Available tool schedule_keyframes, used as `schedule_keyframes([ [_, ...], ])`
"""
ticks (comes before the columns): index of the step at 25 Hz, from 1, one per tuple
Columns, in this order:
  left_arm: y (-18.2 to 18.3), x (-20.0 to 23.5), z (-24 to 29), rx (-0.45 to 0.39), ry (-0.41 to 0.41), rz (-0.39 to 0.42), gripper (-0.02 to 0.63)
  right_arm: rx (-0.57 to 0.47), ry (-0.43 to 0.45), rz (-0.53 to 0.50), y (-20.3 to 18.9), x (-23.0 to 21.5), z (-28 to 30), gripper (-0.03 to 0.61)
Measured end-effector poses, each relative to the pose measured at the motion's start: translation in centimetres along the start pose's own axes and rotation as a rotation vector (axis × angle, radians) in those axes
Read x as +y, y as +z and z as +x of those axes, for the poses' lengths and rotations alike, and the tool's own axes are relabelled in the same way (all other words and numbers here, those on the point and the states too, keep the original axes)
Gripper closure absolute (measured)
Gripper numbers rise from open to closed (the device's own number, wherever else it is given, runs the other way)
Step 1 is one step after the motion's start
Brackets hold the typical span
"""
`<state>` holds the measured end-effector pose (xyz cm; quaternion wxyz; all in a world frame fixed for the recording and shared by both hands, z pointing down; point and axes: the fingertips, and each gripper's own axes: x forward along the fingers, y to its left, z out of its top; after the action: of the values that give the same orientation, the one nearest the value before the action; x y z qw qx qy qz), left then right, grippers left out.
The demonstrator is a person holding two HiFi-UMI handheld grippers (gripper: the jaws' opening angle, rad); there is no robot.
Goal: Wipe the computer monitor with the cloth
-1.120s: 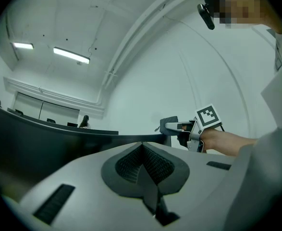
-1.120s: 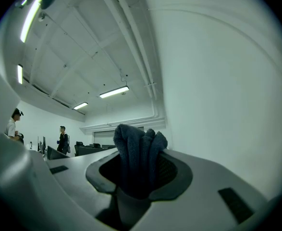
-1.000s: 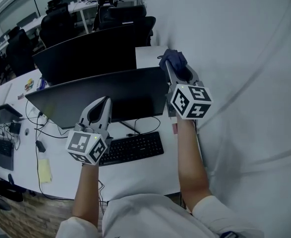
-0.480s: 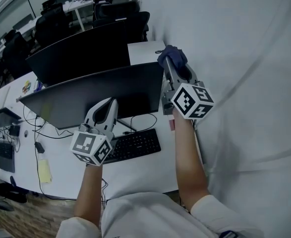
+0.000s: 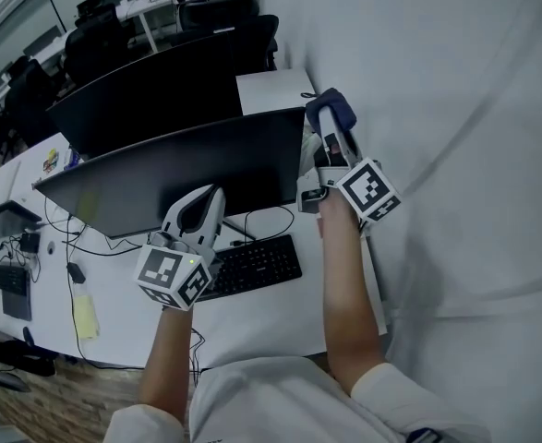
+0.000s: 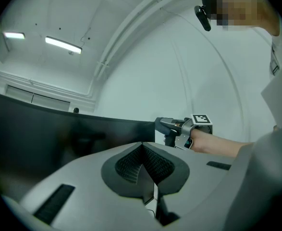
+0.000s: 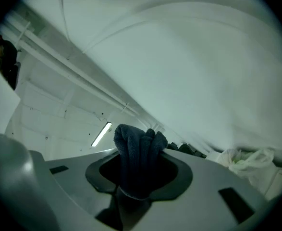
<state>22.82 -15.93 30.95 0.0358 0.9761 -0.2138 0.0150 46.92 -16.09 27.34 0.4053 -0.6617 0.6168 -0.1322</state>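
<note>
Up near the picture's middle, the right gripper [image 5: 334,139] pinches the dark cloth [image 5: 330,109] just beside the monitor [image 5: 187,178] and its right edge. Lower left, the left gripper [image 5: 208,201] is closed, holding nothing.

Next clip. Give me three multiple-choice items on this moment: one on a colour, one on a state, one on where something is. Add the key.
1. What colour is the flat keyboard on the white desk?
A. White. B. Red. C. Black.
2. How do the left tool's jaws stand?
A. Together, nothing between. B. Wide apart. C. Half open.
3. Where is the dark blue folded cloth?
A. On the keyboard. B. In the left tool. C. In the right tool, beside the upper right corner of the wide black computer monitor.

Key: 1 C, the head view shows black keys. 2 A, the left gripper view shows the pads meeting. 3 C, the right gripper view shows the cloth pinched between the jaws.
</note>
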Motion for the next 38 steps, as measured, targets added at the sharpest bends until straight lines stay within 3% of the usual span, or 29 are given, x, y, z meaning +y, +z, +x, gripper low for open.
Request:
schedule_keyframes([
  [5,-0.8,-0.2,0.3,0.019,-0.003,0.001,0.607,0.002,-0.004,0.086,-1.6,-1.7,-0.6,0.439],
  [11,-1.2,-0.2,0.6,0.012,-0.012,-0.032,0.607,0.033,-0.026,0.08,-2.9,-2.8,-1.0,0.439],
  [27,-7.1,-1.1,1.3,0.092,-0.013,-0.052,0.607,0.161,-0.197,0.16,-11.8,-12.5,-6.2,0.439],
  [38,-10.0,-0.3,0.6,0.133,0.032,-0.073,0.607,0.233,-0.293,0.227,-16.5,-17.5,-9.0,0.439],
])
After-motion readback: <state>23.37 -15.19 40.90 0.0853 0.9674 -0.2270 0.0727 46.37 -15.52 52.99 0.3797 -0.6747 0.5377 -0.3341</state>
